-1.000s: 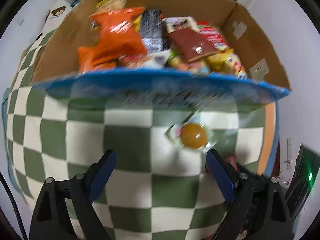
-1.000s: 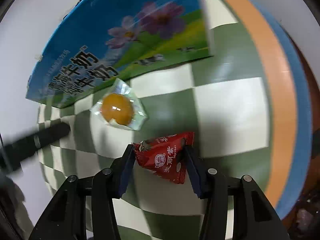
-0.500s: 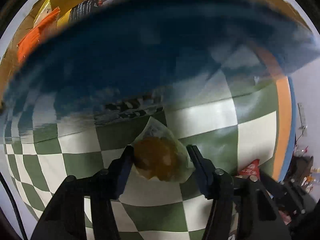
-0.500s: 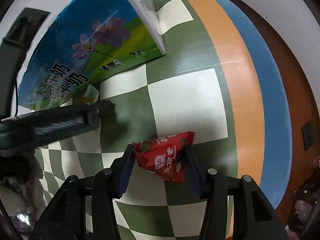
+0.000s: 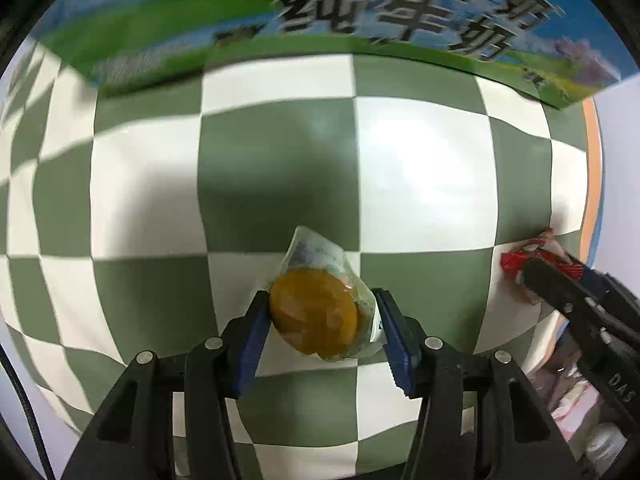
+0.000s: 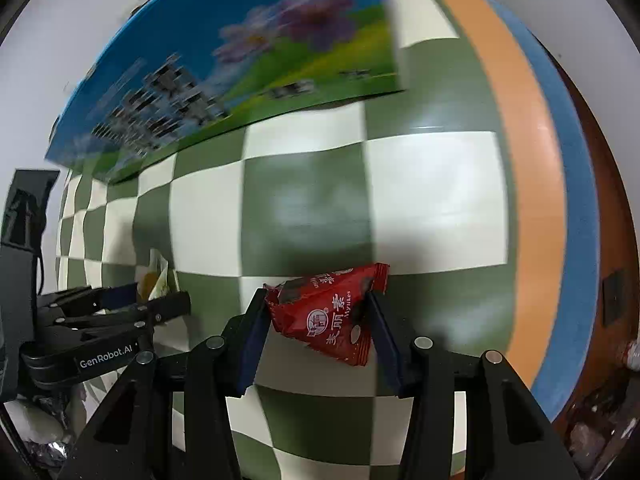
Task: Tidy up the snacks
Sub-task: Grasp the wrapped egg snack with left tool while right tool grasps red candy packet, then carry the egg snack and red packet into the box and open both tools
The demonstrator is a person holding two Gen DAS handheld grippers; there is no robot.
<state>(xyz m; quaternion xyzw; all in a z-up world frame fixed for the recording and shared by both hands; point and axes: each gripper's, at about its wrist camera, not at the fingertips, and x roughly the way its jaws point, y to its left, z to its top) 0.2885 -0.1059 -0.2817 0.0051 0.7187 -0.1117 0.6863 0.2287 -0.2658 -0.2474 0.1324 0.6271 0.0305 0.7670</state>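
A green-and-white checked cloth (image 5: 276, 152) covers the table, with orange (image 6: 532, 200) and blue (image 6: 576, 216) bands along its right edge. Beyond that edge, brown floor (image 6: 612, 240) shows at the far right.

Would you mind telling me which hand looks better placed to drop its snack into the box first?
Probably the right: the right gripper firmly clamps its red packet, while the left gripper has only just closed on its yellow snack.
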